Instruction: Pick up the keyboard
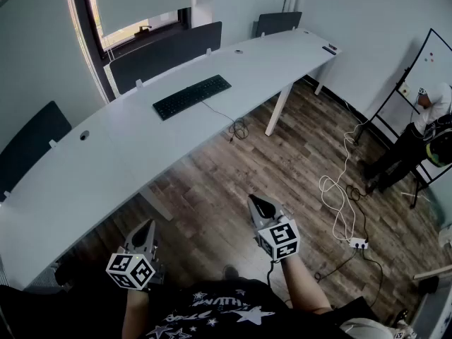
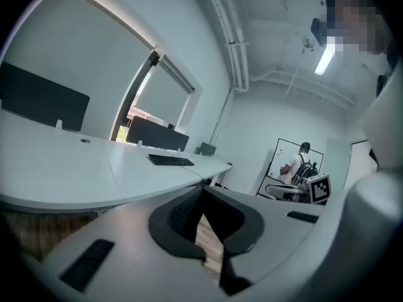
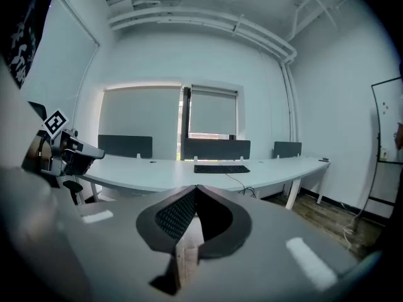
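At the near left, the left gripper (image 1: 147, 226) is held low over the wooden floor (image 1: 212, 203), its fingers (image 2: 182, 214) closed tip to tip. It points towards a long, curved white surface (image 1: 106, 154) that runs from the near left to the far right. Dark divider panels (image 1: 166, 54) stand along the surface's far edge, below a window (image 1: 134, 6).

The black keyboard (image 1: 192, 96) lies flat on the surface past its middle, far from both grippers. Its cable (image 1: 229, 122) trails off the near edge and hangs in a loose coil.

The right gripper (image 1: 257, 203) is held to the right of the left one, also over the floor and well short of the surface. Its fingers (image 3: 176, 216) are pressed together too, and its own view has the keyboard straight ahead in the distance.

Further right, a white cord (image 1: 339, 196) snakes across the floor to a power strip (image 1: 359, 244). At the far right a person (image 1: 417, 136) stands by a whiteboard (image 1: 434, 58).
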`<state>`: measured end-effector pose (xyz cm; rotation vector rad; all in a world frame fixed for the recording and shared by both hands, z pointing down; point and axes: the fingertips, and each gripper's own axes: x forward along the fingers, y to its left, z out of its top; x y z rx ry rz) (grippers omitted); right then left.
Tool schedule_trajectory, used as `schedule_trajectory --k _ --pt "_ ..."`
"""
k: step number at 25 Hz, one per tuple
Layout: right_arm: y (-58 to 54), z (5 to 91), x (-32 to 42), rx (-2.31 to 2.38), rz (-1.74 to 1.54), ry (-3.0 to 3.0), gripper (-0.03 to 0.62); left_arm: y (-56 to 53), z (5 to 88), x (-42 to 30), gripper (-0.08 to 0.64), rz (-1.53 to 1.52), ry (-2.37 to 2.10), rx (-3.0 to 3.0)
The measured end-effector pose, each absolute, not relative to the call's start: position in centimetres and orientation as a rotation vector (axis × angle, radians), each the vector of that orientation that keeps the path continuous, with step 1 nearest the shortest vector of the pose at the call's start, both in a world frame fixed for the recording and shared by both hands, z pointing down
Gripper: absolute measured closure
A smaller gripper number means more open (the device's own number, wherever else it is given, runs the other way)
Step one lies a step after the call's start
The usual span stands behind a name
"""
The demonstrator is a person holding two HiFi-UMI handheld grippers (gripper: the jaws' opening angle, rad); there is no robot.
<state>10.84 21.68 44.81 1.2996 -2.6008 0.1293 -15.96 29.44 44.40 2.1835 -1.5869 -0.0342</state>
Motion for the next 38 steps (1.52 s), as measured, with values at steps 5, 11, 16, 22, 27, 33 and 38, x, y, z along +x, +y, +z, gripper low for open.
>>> schedule_trajectory --k 5,11,16,22,27,33,38 --pt "21.7 44.8 12.7 1.351 0.064 -2.535 0.589 29.5 44.2 -15.7 0.551 -0.023 -1.577 2.197" --pt "22.2 44.7 14.3 1.402 0.107 -2.545 0.589 29.8 43.6 -14.1 0.551 -0.014 -1.549 2.246" --pt "22.8 44.9 14.9 1.378 0.057 -2.55 0.589 30.0 43.3 -12.7 0.551 -0.014 -1.561 2.248" --pt "22.1 44.5 17.5 1.444 0.107 -2.605 0.589 27.4 42.0 -11.6 0.551 0.003 -1.717 2.268" --pt "22.1 44.8 20.8 1.449 0.144 -2.647 0.588 25.6 41.1 -9.7 0.551 0.016 -1.827 2.254" --pt "21.0 46.9 22.7 1.446 0.23 -2.632 0.588 24.9 41.5 -7.8 0.551 0.041 -1.821 2.256" --pt "19.6 47.6 21.2 1.439 0.255 -2.627 0.588 23.4 42.5 -9.1 0.551 0.074 -1.822 2.235"
